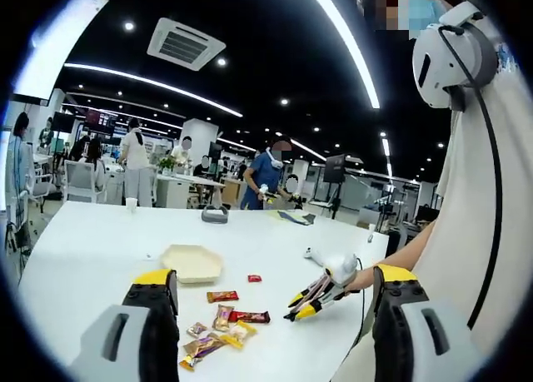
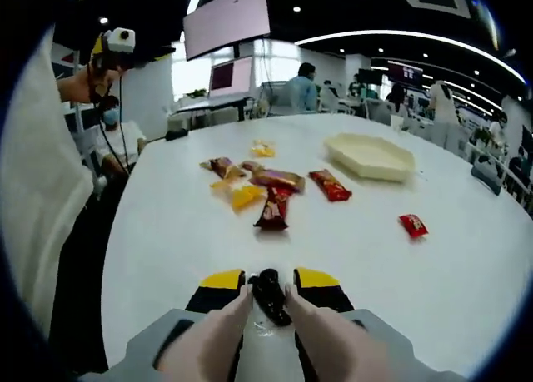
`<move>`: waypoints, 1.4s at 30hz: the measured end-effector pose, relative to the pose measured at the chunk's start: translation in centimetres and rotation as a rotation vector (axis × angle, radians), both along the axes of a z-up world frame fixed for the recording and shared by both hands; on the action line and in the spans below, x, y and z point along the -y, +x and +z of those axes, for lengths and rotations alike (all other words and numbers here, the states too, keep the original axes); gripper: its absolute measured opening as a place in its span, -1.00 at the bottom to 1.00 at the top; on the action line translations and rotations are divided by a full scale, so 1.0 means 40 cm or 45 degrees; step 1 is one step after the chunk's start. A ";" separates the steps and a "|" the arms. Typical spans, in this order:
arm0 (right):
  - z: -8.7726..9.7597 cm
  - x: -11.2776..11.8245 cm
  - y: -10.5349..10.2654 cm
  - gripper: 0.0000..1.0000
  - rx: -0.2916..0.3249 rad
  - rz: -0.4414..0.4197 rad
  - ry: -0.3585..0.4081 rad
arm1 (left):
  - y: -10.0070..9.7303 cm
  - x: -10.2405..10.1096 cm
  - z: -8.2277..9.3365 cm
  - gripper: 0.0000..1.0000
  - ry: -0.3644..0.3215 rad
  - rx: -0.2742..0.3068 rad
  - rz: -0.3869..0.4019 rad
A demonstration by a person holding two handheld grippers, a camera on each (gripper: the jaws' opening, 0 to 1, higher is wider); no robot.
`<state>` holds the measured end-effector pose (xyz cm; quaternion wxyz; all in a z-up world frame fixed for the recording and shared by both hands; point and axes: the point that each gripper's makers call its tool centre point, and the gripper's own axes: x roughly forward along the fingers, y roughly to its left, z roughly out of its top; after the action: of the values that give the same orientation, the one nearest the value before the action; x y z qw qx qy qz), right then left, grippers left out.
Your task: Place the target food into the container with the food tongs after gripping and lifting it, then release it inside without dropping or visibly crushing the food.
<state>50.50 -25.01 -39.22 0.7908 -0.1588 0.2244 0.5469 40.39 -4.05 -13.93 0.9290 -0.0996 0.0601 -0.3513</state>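
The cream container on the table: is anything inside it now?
The container looks empty: in the right gripper view only its pale inner floor shows. The near rim hides a little. The wrapped snacks lie outside on the table.

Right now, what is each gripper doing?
Left gripper: open, holding nothing.
Right gripper: shut on black-handled food tongs.

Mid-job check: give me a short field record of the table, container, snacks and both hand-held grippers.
surface: white table
container: shallow cream tray, nothing visible inside
snacks: wrapped packets scattered beside the tray; small red packet lies apart
right hand-held gripper: low over the table, jaws shut on a dark object, possibly the tongs
left hand-held gripper: jaws wide apart, holding nothing
food in tray: not yet
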 end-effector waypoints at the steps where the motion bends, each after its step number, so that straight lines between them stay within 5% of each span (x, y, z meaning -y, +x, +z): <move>1: 0.001 -0.003 0.003 -0.60 0.050 0.005 -0.021 | 0.001 -0.002 0.001 0.92 0.004 0.003 0.003; 2: 0.002 -0.003 0.008 -0.60 0.092 0.003 -0.034 | 0.003 -0.005 0.001 0.91 0.006 0.002 0.009; 7: 0.000 -0.002 0.015 -0.63 -0.022 -0.155 -0.014 | 0.003 -0.021 0.001 0.90 0.008 0.007 0.036; 10: -0.001 -0.001 0.036 -0.63 -0.256 -0.324 -0.013 | -0.003 -0.022 0.003 0.87 0.001 0.011 0.039; 22: 0.002 -0.014 0.028 -0.63 -0.101 -0.285 -0.085 | -0.006 -0.026 -0.008 0.84 0.028 -0.012 0.058; 42: 0.131 0.001 0.050 -0.62 -0.090 -0.364 0.054 | 0.007 -0.019 -0.004 0.84 0.032 -0.014 0.028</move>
<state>52.50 -25.07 -33.97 0.8553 -0.0892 0.2608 0.4387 40.67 -3.29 -14.07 0.9337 -0.0905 0.0687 -0.3397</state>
